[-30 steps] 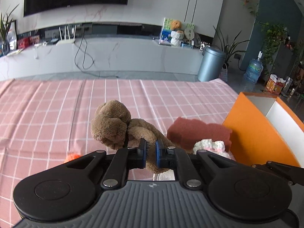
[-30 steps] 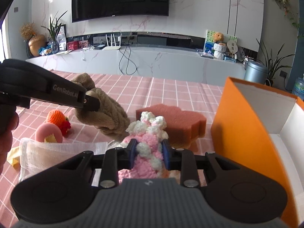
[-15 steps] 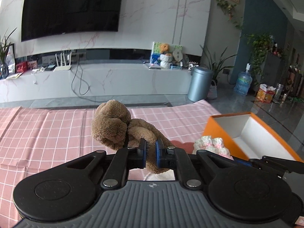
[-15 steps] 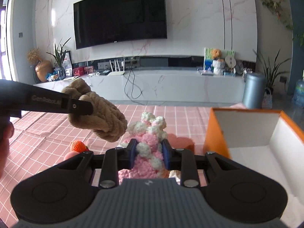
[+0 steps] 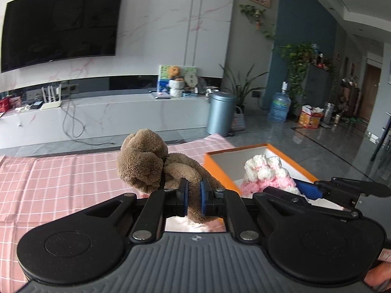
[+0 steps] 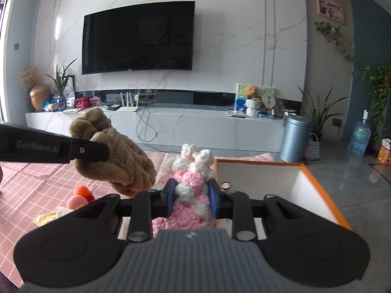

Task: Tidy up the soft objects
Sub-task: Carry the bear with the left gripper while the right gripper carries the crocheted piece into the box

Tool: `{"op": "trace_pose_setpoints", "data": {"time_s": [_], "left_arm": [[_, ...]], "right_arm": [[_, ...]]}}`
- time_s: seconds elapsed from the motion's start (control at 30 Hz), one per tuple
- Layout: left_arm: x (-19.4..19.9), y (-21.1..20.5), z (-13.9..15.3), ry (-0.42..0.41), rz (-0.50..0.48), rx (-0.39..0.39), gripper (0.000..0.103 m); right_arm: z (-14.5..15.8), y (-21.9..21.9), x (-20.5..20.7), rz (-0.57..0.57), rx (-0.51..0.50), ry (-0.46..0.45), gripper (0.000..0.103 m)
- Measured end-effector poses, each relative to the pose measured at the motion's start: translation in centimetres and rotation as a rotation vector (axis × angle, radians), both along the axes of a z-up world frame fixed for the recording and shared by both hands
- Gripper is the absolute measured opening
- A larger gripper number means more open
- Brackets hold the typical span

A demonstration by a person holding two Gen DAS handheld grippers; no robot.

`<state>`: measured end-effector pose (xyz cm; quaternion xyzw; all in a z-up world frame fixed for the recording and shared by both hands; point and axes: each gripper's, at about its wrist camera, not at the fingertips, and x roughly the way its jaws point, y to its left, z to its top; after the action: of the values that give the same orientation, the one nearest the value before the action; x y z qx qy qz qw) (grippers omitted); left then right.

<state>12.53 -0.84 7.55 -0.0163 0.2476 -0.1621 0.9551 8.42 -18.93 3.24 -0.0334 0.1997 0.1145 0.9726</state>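
I'm mid-carry: my left gripper (image 5: 193, 197) is clamped on the brown plush (image 5: 156, 166) above the table (image 5: 61, 178), my right gripper (image 6: 192, 196) pinches the pink yarn toy (image 6: 193, 183) at the orange box (image 6: 315, 183). Next I should centre each over the box, then release.

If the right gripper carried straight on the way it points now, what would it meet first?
Probably the orange box. The right gripper, shut on the pink-and-white yarn toy, points at the box's near left corner, so its rim or inner wall comes first; depth is unclear.
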Motion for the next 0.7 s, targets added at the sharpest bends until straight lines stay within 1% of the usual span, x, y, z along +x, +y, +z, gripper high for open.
{"op": "trace_pose_setpoints", "data": {"time_s": [0.13, 0.37, 0.53, 0.7], "left_arm": [[-0.5, -2.1, -0.1, -0.014, -0.055, -0.007, 0.010], [-0.2, -5.7, -1.1, 0.000, -0.158, 0.008, 0.010], [1.2, -8.6, -1.9, 0.026, -0.256, 0.063, 0.010], [2.5, -11.4, -3.2, 0.054, -0.321, 0.114, 0.010]], "right_arm": [[1.1, -2.8, -0.8, -0.018, 0.010, 0.012, 0.027], [2.5, -6.9, -0.8, -0.038, -0.060, 0.035, 0.027], [2.1, -9.6, 0.5, -0.048, -0.132, 0.074, 0.028], [1.1, -11.2, 2.9, -0.036, -0.191, 0.134, 0.028]]}}
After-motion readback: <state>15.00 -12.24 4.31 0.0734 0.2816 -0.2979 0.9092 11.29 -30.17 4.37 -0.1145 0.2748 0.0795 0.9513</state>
